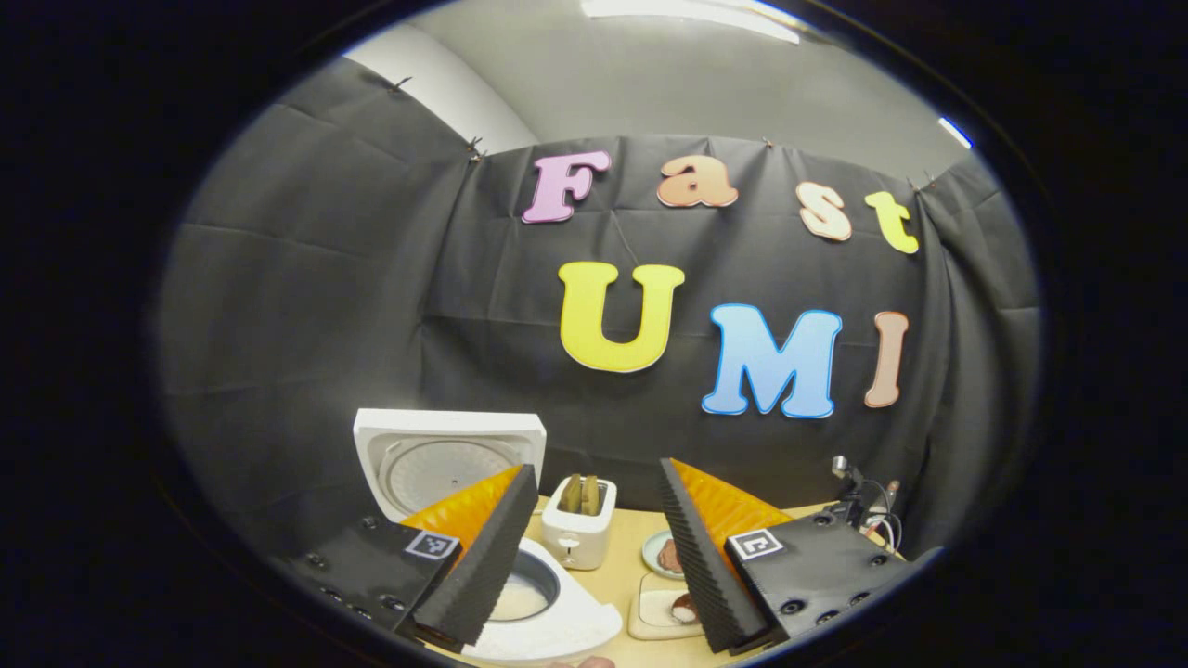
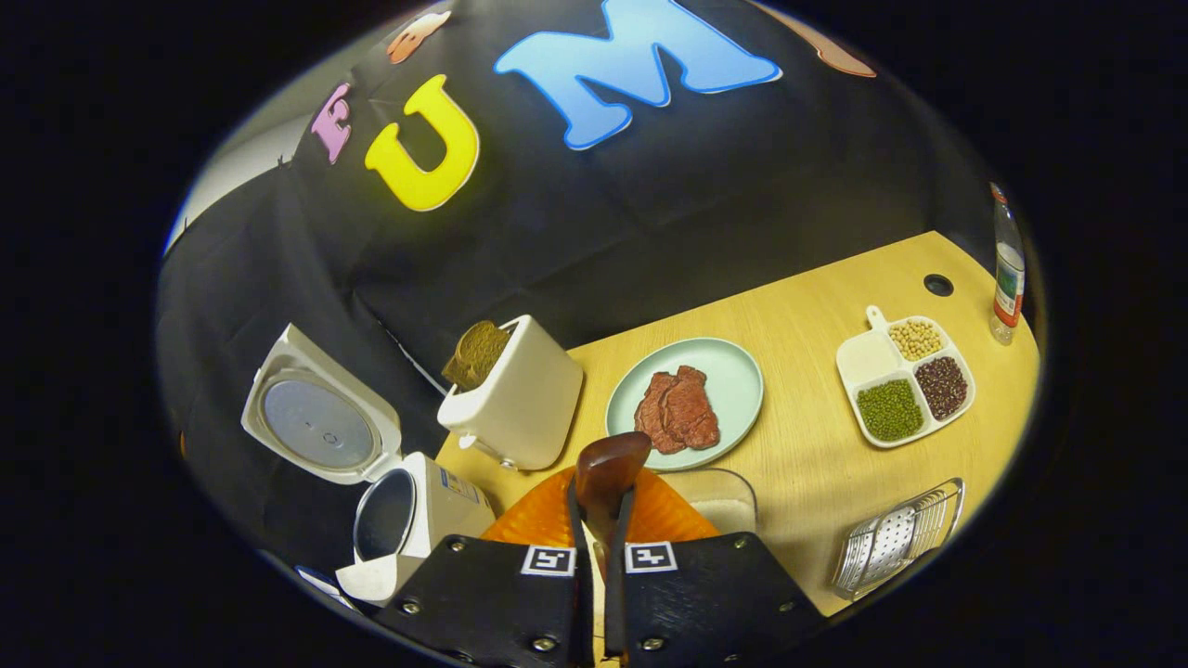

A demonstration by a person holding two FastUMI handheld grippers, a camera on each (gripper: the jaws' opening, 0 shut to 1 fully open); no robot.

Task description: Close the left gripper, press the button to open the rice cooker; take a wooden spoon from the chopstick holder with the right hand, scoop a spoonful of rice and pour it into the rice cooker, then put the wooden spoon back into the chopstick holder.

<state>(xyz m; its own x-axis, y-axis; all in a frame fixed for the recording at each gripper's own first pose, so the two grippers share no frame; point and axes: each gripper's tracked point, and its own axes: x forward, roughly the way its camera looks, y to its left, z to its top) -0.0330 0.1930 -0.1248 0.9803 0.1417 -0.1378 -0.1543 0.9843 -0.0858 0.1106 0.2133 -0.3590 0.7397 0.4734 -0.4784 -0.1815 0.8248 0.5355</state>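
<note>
Two tools are at work: the right tool (image 2: 599,520) is clamped on the wooden spoon (image 2: 608,473), its dark glossy bowl poking up just beyond the fingers, while the left tool (image 1: 594,557) hangs wide open, holding nothing. Beyond, left on the bench (image 2: 817,436), the white rice cooker (image 2: 408,520) stands with its lid up. I'd keep the spoon level and travel slowly toward the pot.
</note>
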